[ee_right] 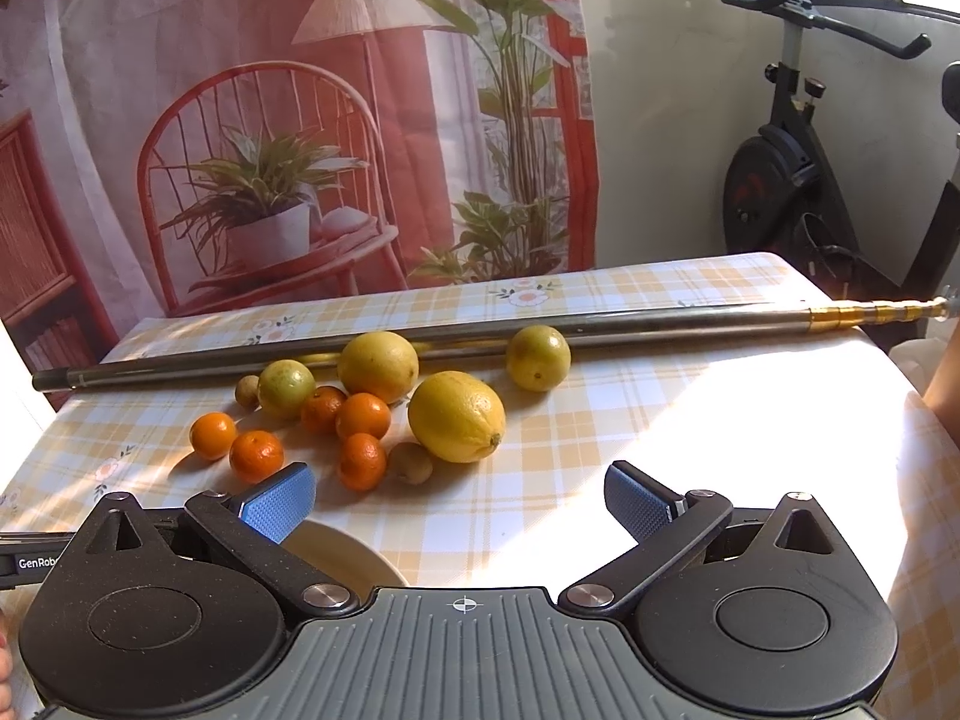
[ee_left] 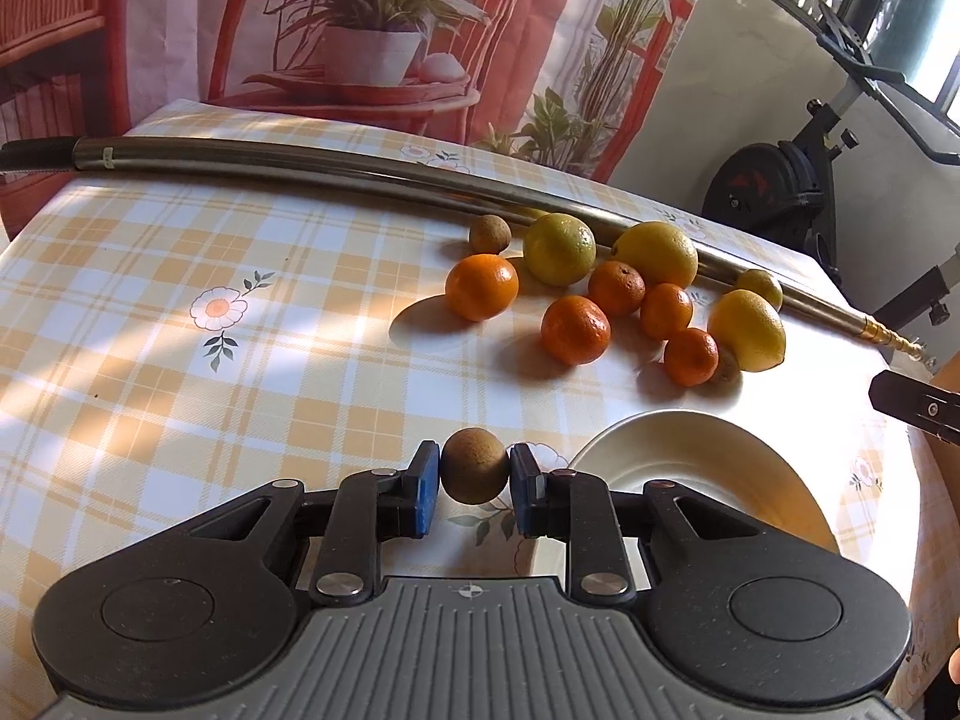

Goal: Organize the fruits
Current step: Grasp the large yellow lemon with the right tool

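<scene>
My left gripper [ee_left: 475, 474] is shut on a small brown round fruit [ee_left: 474, 465], held above the checked tablecloth just left of a white plate [ee_left: 738, 468]. Further off lie several small oranges [ee_left: 481, 288], yellow-green citrus [ee_left: 559, 249], a lemon [ee_left: 747, 330] and another brown fruit [ee_left: 490, 234]. My right gripper [ee_right: 459, 501] stands open with nothing between its blue pads [ee_right: 279, 507]. Ahead of it lie the lemon [ee_right: 456, 417], the oranges [ee_right: 256, 456], a brown fruit [ee_right: 411, 463] and a lone citrus [ee_right: 538, 358]. The plate's rim [ee_right: 342, 558] shows under its left finger.
A long metal pole [ee_left: 336, 165] lies across the far side of the table, behind the fruit; the same pole [ee_right: 600, 324] has a gold tip at the right. A printed curtain hangs behind the table. An exercise bike [ee_right: 798, 180] stands at the right.
</scene>
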Demonstrator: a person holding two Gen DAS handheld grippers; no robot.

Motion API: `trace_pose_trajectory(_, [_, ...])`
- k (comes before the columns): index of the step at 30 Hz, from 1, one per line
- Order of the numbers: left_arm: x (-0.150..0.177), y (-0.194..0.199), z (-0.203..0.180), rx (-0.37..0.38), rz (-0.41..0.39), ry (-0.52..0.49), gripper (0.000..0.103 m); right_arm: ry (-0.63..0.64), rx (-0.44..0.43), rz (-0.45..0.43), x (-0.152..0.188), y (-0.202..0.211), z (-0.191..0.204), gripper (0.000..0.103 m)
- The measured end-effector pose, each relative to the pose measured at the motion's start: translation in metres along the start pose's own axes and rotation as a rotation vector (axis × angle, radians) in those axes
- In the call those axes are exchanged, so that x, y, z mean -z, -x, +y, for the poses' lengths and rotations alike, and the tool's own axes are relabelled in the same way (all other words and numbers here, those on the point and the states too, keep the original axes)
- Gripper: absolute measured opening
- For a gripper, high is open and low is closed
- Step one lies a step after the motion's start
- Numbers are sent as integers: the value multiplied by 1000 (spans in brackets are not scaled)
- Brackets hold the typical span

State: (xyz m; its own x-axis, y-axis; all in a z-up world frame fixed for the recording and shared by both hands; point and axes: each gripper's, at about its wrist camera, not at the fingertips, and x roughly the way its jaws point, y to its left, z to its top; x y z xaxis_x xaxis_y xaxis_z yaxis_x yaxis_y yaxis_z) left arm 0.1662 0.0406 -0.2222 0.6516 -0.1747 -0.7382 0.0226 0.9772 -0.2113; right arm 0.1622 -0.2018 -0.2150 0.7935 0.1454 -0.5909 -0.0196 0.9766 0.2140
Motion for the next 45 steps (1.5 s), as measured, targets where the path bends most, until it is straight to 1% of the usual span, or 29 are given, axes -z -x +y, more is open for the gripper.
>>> trace_pose_trajectory(3, [-2,10,-5,-19,-42,-37,26,25,3,-26,2,-1,1,101])
trace_pose_trajectory(8, [-6,28,-13,-29,-118,-78,26,133,10,-112,-2,-9,4,95])
trace_pose_trajectory(10, [-7,34,-17,-28,-144,-83,26,157,2,-124,-5,-20,4,89])
trace_pose_trajectory(12, [-8,37,-19,-30,-161,-87,26,182,-34,-125,-8,-36,2,79])
trace_pose_trajectory(13, [-8,39,-21,-31,-170,-92,26,187,-47,-121,-9,-44,1,77])
trace_pose_trajectory(14, [-8,40,-23,-32,-177,-99,26,189,-55,-116,-10,-52,0,73])
trace_pose_trajectory(17, [-6,43,-28,-32,-193,-117,26,209,-61,-107,-10,-73,2,65])
trace_pose_trajectory(22, [-4,45,-29,-19,-199,-120,26,204,-38,-122,-10,-96,5,64])
trace_pose_trajectory(26, [-3,43,-27,-13,-198,-122,26,209,-51,-103,-9,-108,6,61])
trace_pose_trajectory(29, [-2,42,-27,-9,-193,-123,26,202,-51,-85,-10,-116,5,60])
trace_pose_trajectory(34, [0,40,-27,-5,-184,-128,26,104,-84,-36,-13,-128,-7,60])
trace_pose_trajectory(37, [0,39,-27,-4,-180,-127,26,70,-101,-11,-10,-133,-11,59])
trace_pose_trajectory(39, [0,39,-26,-2,-178,-128,26,42,-124,7,-9,-135,-15,55])
trace_pose_trajectory(43, [1,39,-26,-1,-174,-129,26,-9,-139,4,-7,-132,-21,55])
trace_pose_trajectory(45, [2,38,-27,0,-168,-131,26,-22,-130,2,-5,-129,-21,55])
